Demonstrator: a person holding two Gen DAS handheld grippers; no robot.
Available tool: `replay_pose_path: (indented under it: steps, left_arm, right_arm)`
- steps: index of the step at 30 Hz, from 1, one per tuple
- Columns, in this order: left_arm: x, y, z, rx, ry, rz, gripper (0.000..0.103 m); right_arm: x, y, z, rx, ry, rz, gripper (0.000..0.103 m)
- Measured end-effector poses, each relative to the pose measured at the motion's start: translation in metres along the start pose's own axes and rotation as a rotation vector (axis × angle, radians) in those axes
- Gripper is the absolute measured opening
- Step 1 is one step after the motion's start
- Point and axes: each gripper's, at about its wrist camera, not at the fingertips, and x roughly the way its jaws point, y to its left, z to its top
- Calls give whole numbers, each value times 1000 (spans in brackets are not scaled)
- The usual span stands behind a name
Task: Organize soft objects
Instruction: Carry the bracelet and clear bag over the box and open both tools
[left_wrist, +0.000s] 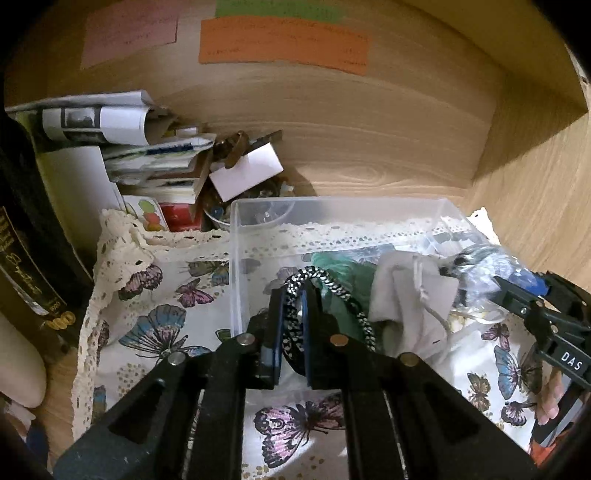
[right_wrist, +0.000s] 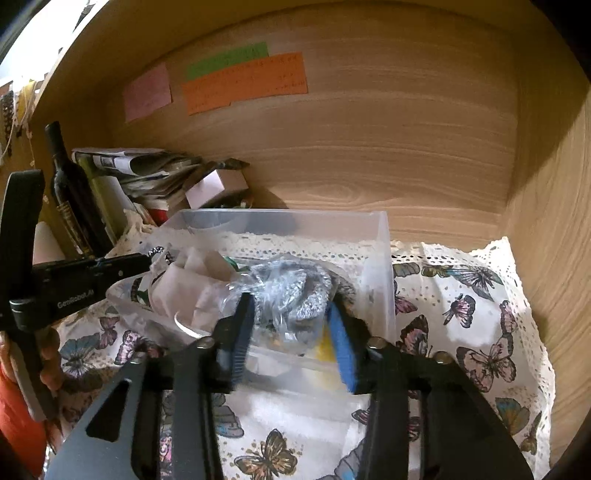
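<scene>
Left wrist, braided cord (left_wrist: 295, 314) pinched between left tongs (left_wrist: 292, 295) (over clear bin (left_wrist: 332, 206))

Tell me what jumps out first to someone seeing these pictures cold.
The clear plastic bin on the butterfly-print cloth, stuffed with soft things, draws the eye first. The left gripper pinches a black-and-white braided cord over it, while the right gripper straddles a crinkly silver bag. Orange, green and pink notes dot the wooden back wall.
</scene>
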Motion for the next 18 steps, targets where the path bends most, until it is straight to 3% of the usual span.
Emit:
replay_pose_path:
  steps: [11, 18]
  left_arm:
    - [-57, -13, 6, 24, -134, -17, 23]
    - [-115, -30, 6, 65, -289, -15, 44]
  right_arm:
    - [-53, 18, 13, -49, -154, -22, 64]
    - [-97, 33, 20, -75, -277, -1, 73]
